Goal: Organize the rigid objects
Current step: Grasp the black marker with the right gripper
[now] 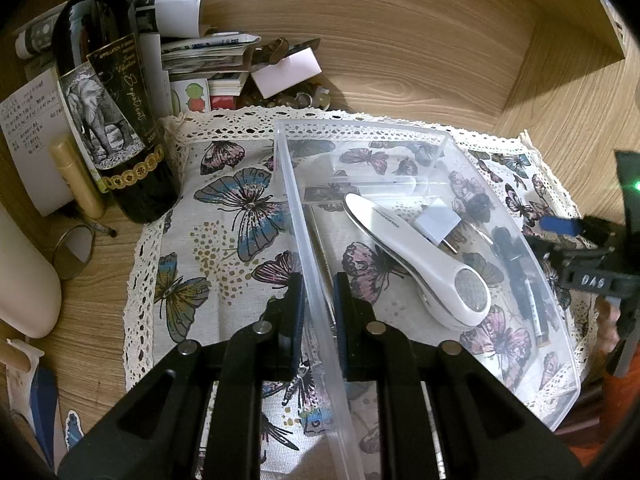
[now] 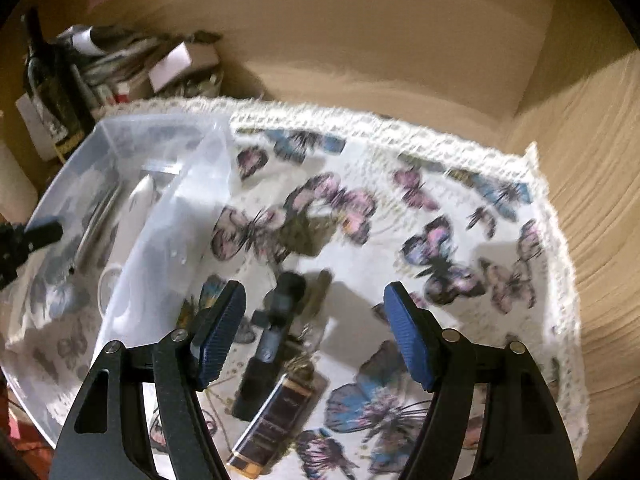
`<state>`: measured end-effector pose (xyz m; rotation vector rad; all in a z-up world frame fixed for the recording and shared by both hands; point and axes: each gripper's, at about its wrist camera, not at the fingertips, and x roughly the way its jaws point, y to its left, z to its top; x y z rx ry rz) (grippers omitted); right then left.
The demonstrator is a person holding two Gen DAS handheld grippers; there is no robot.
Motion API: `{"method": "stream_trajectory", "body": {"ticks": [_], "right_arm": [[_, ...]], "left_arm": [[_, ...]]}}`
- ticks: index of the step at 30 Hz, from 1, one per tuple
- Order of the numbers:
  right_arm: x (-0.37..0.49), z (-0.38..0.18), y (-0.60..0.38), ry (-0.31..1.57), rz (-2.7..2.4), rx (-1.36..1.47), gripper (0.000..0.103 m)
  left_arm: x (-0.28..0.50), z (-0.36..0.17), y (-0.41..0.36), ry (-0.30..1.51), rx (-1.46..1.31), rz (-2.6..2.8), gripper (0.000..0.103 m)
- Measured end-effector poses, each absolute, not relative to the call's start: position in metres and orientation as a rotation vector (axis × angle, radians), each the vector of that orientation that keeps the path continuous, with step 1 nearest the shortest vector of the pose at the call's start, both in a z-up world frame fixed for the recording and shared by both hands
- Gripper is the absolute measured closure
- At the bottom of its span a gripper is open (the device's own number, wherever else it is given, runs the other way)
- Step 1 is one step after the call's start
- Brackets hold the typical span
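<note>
Clear plastic bin (image 1: 424, 148): rectangular, see-through, standing on the butterfly cloth (image 1: 224, 216); in the left wrist view it fills the centre and right of the frame, long axis running from lower centre to upper centre

Left gripper (image 1: 318, 308): lower centre of the left wrist view, pressed together on the bin's left wall, one finger outside and one inside

White handheld device (image 1: 416, 256): lies inside the bin, long axis diagonal, narrow tip toward upper left, rounded head with its grey disc toward lower right

White plug adapter (image 1: 436, 228): in the bin, resting against the device's upper right side, prongs toward lower right

Dark pen-like items (image 1: 516, 268): along the bin's right wall, long axes roughly top to bottom; details unclear

Right gripper (image 2: 314, 328): lower centre of the right wrist view, fingers spread wide and clear of everything; frame blurred

Black slender object (image 2: 272, 332): lies on the cloth between the spread fingers, long axis near vertical in frame, rounded end up; kind cannot be told

Dark rectangular case with gold end (image 2: 268, 424): just below and touching or overlapping the black object, tilted, gold end toward the bottom edge

Wine bottle (image 1: 108, 92): upright, upper left of the left wrist view, at the cloth's left edge

Gold tube (image 1: 78, 180): just left of the bottle

Paper and card clutter (image 1: 208, 56): upper left, behind the cloth

Round metal-rimmed item (image 1: 74, 252): on the wooden surface (image 1: 400, 48), left of the cloth
</note>
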<state>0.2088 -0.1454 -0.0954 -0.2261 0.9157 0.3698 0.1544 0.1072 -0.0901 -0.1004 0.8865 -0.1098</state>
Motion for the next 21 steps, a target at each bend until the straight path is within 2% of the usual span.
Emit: {"method": "stream_trajectory", "body": {"ticks": [4, 9, 11, 21], "right_arm": [[0.212, -0.112, -0.139, 0.961, 0.396, -0.215, 0.038], [0.215, -0.125, -0.138, 1.012, 0.418, -0.200, 0.077], [0.215, -0.125, -0.140, 1.005, 0.411, -0.201, 0.081], [0.207, -0.099, -0.146, 0.924, 0.392, -0.202, 0.081]], "left_arm": [[0.154, -0.090, 0.107, 0.886, -0.100, -0.110, 0.089], [0.154, -0.090, 0.107, 0.886, -0.101, -0.110, 0.089], [0.154, -0.090, 0.107, 0.885, -0.102, -0.110, 0.089], [0.154, -0.090, 0.107, 0.886, -0.101, -0.110, 0.089]]}}
